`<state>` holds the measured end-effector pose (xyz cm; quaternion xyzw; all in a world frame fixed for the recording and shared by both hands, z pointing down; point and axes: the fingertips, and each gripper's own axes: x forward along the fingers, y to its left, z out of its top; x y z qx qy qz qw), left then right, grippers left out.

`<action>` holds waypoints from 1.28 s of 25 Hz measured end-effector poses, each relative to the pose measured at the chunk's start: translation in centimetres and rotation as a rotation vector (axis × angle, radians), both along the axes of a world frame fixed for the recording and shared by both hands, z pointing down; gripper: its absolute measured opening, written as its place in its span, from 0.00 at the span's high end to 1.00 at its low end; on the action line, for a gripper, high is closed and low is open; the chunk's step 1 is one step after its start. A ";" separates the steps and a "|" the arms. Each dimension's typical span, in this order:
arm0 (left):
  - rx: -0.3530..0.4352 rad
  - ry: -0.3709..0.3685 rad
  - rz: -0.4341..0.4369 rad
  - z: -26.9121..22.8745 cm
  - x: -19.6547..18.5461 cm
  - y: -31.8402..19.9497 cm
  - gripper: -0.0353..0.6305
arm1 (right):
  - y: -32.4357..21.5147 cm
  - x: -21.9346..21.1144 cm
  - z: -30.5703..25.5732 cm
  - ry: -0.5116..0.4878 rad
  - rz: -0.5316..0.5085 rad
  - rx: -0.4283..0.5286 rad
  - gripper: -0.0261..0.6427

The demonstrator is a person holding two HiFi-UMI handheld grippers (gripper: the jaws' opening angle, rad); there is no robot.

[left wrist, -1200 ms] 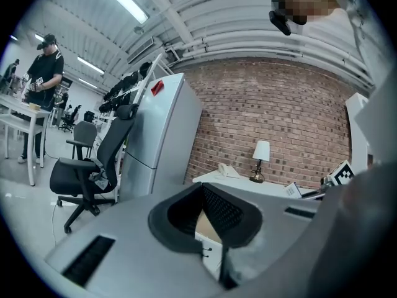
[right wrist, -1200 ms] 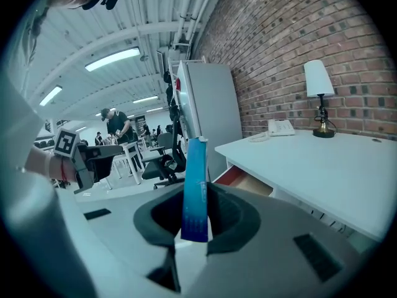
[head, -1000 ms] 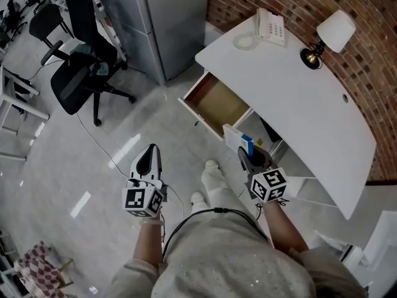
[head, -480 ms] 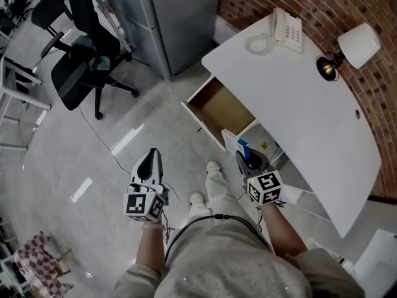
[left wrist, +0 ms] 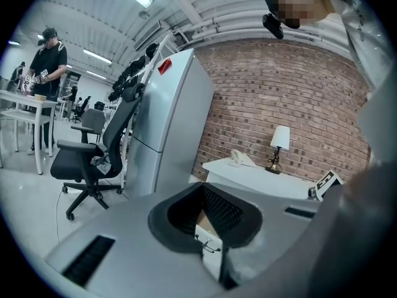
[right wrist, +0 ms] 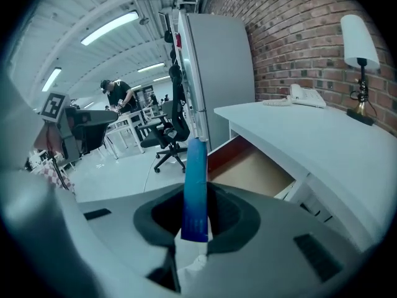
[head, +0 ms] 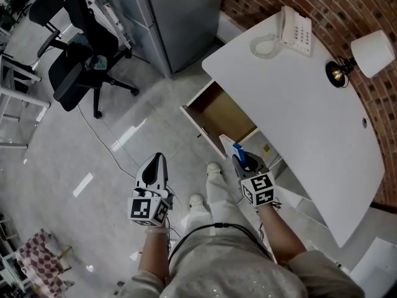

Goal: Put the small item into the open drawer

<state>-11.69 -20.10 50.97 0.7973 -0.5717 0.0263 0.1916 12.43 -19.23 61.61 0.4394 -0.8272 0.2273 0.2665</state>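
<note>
Desk [head: 298,98]: white, set against a brick wall, one drawer pulled out at its left end.
Cabinet [head: 180,17]: tall, grey metal, standing beside the desk.
Office chair [head: 77,67]: black, on the pale floor, well apart from the desk.
Drawer [head: 226,113]: open, its brown bottom bare.
Left gripper [head: 158,159]: over the floor, jaws closed together with nothing between them.
Right gripper [head: 239,160]: just beside the drawer's near front corner, jaws clamped on the small item.
Lamp [head: 371,51]: white shade, at the desk's far side.
Telephone [head: 296,28]: white, on the desk's far corner.
Small item [right wrist: 195,191]: thin, blue, upright between the right jaws, outside the drawer.
</note>
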 end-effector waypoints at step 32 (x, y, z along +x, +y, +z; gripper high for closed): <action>-0.123 0.014 0.001 7.1 2.0 -3.4 0.94 | -3.6 -1.2 11.7 0.259 -0.161 -0.198 0.84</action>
